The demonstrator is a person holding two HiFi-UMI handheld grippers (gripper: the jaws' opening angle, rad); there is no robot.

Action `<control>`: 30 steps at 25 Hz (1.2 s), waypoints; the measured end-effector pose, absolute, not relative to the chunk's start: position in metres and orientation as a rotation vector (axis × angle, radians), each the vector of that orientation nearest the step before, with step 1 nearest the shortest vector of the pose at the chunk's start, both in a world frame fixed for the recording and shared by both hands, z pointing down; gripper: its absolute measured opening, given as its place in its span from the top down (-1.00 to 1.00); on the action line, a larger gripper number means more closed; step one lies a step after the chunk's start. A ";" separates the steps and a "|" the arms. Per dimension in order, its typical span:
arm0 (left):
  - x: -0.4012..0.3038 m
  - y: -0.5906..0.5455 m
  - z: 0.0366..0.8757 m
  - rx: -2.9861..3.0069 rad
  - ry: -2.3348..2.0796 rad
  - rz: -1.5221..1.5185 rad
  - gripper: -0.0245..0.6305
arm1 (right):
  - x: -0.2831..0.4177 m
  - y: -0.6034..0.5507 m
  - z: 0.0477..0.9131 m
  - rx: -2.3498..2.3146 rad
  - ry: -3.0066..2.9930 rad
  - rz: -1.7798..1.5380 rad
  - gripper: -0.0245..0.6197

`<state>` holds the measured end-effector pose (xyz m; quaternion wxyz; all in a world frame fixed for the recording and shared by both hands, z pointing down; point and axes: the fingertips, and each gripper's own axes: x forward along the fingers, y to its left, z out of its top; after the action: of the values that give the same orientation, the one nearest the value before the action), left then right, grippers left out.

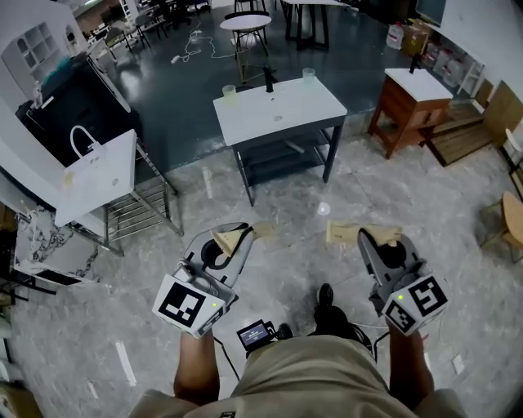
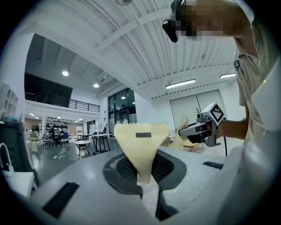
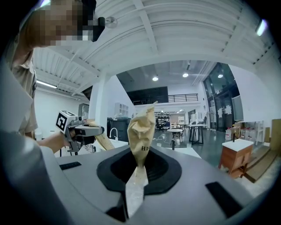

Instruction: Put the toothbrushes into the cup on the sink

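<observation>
A white sink (image 1: 278, 110) on a dark stand is a few steps ahead of me. It carries a black tap (image 1: 269, 80) and two pale cups, one at its left corner (image 1: 229, 91) and one at its right (image 1: 308, 75). My left gripper (image 1: 233, 243) is shut on a tan paper toothbrush packet (image 1: 245, 236), which stands up between the jaws as a tan wedge (image 2: 140, 145) in the left gripper view. My right gripper (image 1: 373, 242) is shut on a crumpled tan packet (image 1: 351, 233), seen upright (image 3: 141, 132) in the right gripper view. Both are held low, near my waist.
A white cabinet (image 1: 98, 175) with a white bag on it and a metal rack (image 1: 135, 214) stand to the left. At the right are a wooden cabinet with a white top (image 1: 413, 102) and wooden steps (image 1: 458, 135). Tables and chairs (image 1: 245, 24) fill the back.
</observation>
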<state>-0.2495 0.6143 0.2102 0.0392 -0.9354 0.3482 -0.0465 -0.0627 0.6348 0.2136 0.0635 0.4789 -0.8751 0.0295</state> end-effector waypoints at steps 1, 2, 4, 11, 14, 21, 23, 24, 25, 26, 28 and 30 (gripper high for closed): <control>-0.248 0.609 0.211 -2.866 1.069 -0.145 0.83 | -0.061 0.630 0.215 1.447 -2.647 0.089 0.82; -0.246 0.604 0.212 -2.863 1.070 -0.148 0.83 | -0.059 0.625 0.216 1.446 -2.650 0.091 0.82; -0.241 0.593 0.211 -2.857 1.074 -0.155 0.83 | -0.053 0.612 0.218 1.444 -2.658 0.097 0.82; -0.209 0.535 0.218 -2.847 1.108 -0.212 0.83 | -0.016 0.549 0.226 1.433 -2.693 0.130 0.82; -0.183 0.501 0.222 -2.849 1.116 -0.229 0.83 | 0.008 0.517 0.235 1.416 -2.698 0.161 0.82; -0.124 0.424 0.220 -2.822 1.160 -0.279 0.83 | 0.068 0.434 0.236 1.370 -2.740 0.175 0.82; -0.108 0.404 0.218 -2.812 1.181 -0.290 0.83 | 0.084 0.412 0.234 1.345 -2.757 0.176 0.82; -0.100 0.395 0.217 -2.806 1.189 -0.298 0.83 | 0.091 0.402 0.233 1.336 -2.765 0.177 0.82; -0.093 0.385 0.217 -2.801 1.197 -0.306 0.83 | 0.099 0.391 0.233 1.330 -2.771 0.178 0.82; -0.086 0.376 0.216 -2.797 1.205 -0.312 0.83 | 0.107 0.382 0.232 1.326 -2.776 0.178 0.82; -0.074 0.362 0.215 -2.791 1.219 -0.319 0.83 | 0.122 0.363 0.235 1.323 -2.778 0.184 0.82; -0.065 0.349 0.216 -2.789 1.217 -0.342 0.83 | 0.132 0.347 0.241 1.328 -2.783 0.208 0.82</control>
<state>-0.0649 0.3488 0.2158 0.0397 -0.9101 0.3972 -0.1116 0.1320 0.3467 0.2414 0.0255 0.4295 -0.9002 0.0671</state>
